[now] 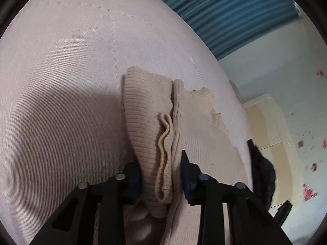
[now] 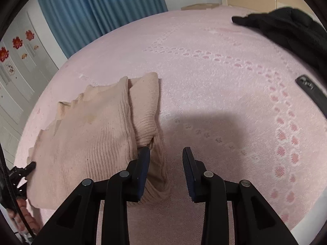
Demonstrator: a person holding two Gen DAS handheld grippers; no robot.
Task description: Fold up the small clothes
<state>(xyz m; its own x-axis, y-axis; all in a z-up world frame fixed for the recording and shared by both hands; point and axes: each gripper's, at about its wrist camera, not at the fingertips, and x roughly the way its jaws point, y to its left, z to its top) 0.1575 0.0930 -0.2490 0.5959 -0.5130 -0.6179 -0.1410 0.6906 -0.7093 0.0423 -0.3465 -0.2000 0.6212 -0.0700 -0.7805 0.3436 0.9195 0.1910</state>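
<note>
Your left tool [image 1: 161,175] pinches a fold of the beige ribbed garment [image 1: 149,122] at lower centre; its lower end is hidden behind the tool. Your right tool [image 2: 166,171] stands spread, nothing held, its left pad touching the garment's sleeve [image 2: 155,163]. The garment lies on the pink bed cover [image 2: 214,81]. A black garment [image 2: 286,28] is cut off upper right.

Beige ribbed sweater [image 2: 92,126], pink paw-print bedspread [image 2: 224,85], blue curtain [image 2: 98,6], black garment [image 2: 286,28].
</note>
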